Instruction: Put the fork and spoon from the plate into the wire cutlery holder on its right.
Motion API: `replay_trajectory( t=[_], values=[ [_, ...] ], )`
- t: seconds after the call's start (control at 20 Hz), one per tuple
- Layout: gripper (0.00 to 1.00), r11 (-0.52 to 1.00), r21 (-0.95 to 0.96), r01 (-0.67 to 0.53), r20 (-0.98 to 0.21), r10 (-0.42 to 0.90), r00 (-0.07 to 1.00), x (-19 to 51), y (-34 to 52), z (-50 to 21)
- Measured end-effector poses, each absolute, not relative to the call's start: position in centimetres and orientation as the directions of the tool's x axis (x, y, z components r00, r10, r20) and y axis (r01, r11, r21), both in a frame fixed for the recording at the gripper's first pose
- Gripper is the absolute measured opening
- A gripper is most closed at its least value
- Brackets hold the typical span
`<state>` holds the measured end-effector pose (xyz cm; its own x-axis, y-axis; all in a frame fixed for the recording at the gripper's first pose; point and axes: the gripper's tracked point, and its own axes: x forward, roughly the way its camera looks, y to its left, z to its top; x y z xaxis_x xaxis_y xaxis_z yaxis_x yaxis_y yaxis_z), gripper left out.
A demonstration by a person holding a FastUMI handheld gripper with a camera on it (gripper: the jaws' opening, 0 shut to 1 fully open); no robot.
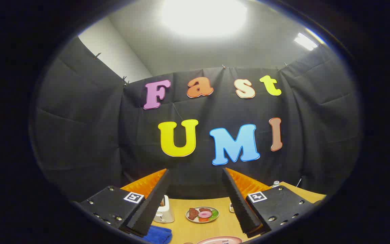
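Down by my claw point(195, 203) sits the pink round plate point(215, 241) with a silver metal fork point(225, 242). My fingers are wide apart, holding nothing. I think I'm just starting; next I must tip down and reach it.

This is a staged recording booth, not a lived-in kitchen. Black cloth point(90, 135) hangs as the wall on all sides, pinned up with small clips along its top edge, and above it show a plain white room wall point(113, 54) and a ceiling with a bright lamp point(203, 15). A light wooden table point(198, 230) carries kitchen props: a small white toaster point(165, 211), a plate of toy-looking food point(202, 214), a pink plate's rim point(212, 241) and a blue cloth point(157, 235). The gripper point(196, 200) has its fingers spread wide apart with nothing between them.
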<state>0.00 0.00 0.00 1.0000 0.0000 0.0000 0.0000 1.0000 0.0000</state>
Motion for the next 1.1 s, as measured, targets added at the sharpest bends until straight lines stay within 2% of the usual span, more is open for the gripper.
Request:
replay_trajectory(
  t=[0.75,0.95,1.1],
  values=[
    [0.96,0.997,-0.018,0.074,-0.031,-0.074,0.997,-0.1,-2.4,-1.2],
    [0.96,0.996,-0.022,0.083,-0.099,-0.085,0.991,0.0,-2.9,-3.7],
    [0.96,0.995,-0.033,0.099,-0.206,-0.104,0.973,-0.1,-3.6,-7.2]
  ],
)
